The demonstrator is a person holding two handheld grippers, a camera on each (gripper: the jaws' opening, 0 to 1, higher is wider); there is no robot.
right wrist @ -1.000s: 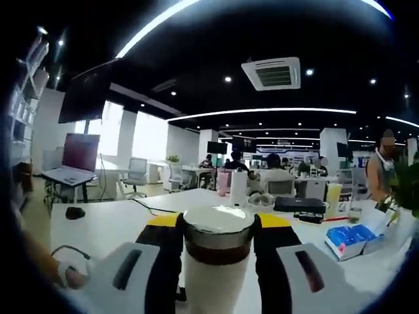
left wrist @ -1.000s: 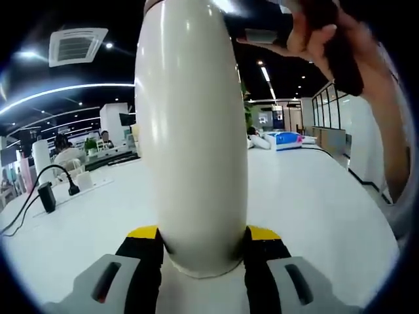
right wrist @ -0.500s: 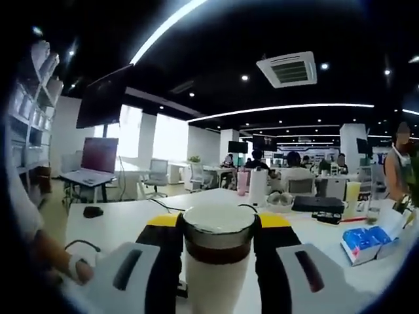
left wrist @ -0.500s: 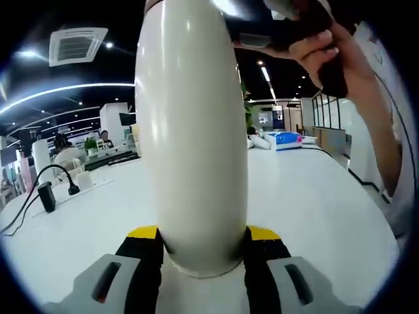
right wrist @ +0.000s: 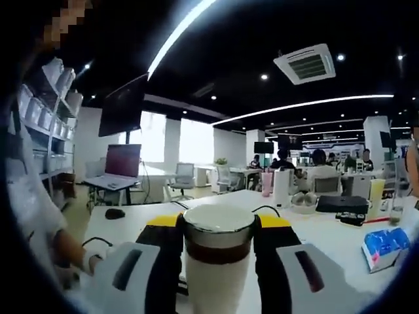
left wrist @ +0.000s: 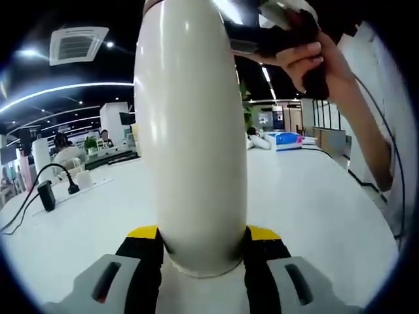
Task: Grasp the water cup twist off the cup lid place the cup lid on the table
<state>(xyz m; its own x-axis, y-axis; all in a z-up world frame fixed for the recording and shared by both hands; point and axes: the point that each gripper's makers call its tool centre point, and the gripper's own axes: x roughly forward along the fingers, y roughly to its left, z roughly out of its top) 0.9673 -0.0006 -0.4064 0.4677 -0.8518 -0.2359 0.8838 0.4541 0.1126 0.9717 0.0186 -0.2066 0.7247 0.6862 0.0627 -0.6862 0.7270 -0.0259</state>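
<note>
A tall cream-white water cup (left wrist: pixel 190 131) stands upright on the white table, and my left gripper (left wrist: pixel 201 233) is shut on its lower body between the yellow-and-black jaws. At the cup's top, a hand (left wrist: pixel 313 60) holds my right gripper (left wrist: pixel 265 36) against the lid area. In the right gripper view the silver-topped, dark-banded cup lid (right wrist: pixel 218 230) sits on the cream cup body (right wrist: pixel 216 284), with my right gripper (right wrist: pixel 218 224) shut on the lid from both sides. A person's hand (right wrist: pixel 88 256) shows low at the left.
The white table (left wrist: pixel 321 203) stretches around the cup. A black adapter with its cable (left wrist: pixel 46 196) lies at the left, and a blue packet (left wrist: pixel 285 138) lies far back. Around the table are a blue packet (right wrist: pixel 383 246), a mouse (right wrist: pixel 114 213), a laptop (right wrist: pixel 122 167) and seated people.
The right gripper view's background has slid to the right while the lid stays between the jaws. In the left gripper view the hand on the right gripper has turned around the cup's top.
</note>
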